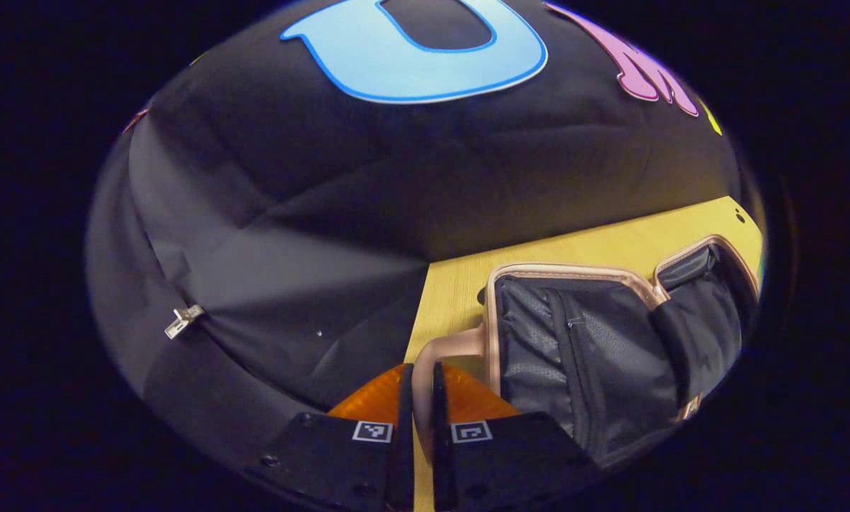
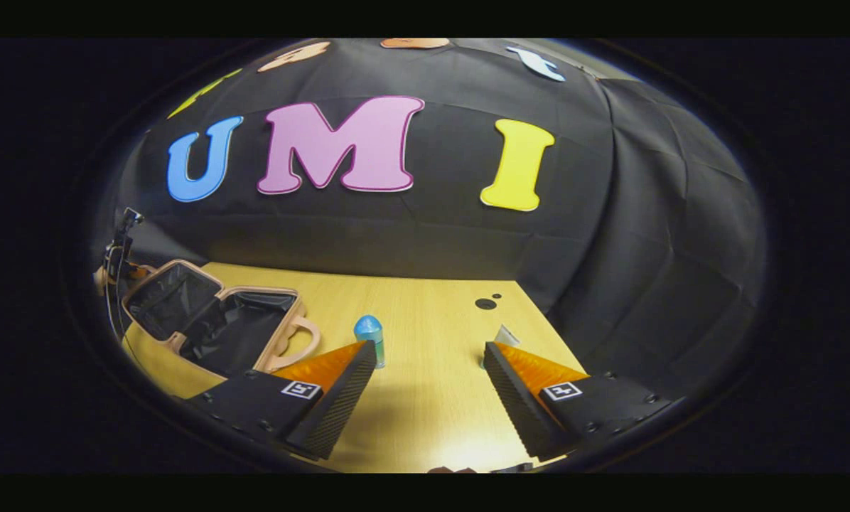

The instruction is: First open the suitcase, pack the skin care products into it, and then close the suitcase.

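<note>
Gripping suitcase handle, right jaws apart.

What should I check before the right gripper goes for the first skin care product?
1. Suitcase open: ok, the lid lies back and the dark lining shows.
2. Left gripper steadying the case: ok, its fingers are closed on the pink handle.
3. Right gripper ready to grasp: ok, jaws wide apart and holding nothing.
4. Bottle in reach: ok, the blue-capped one stands upright on the table, just past the near finger.
5. Second product: cannot tell, a pale item sits mostly hidden behind the other finger.
6. Room in the case: cannot tell, the lining folds hide part of the inside.
</note>
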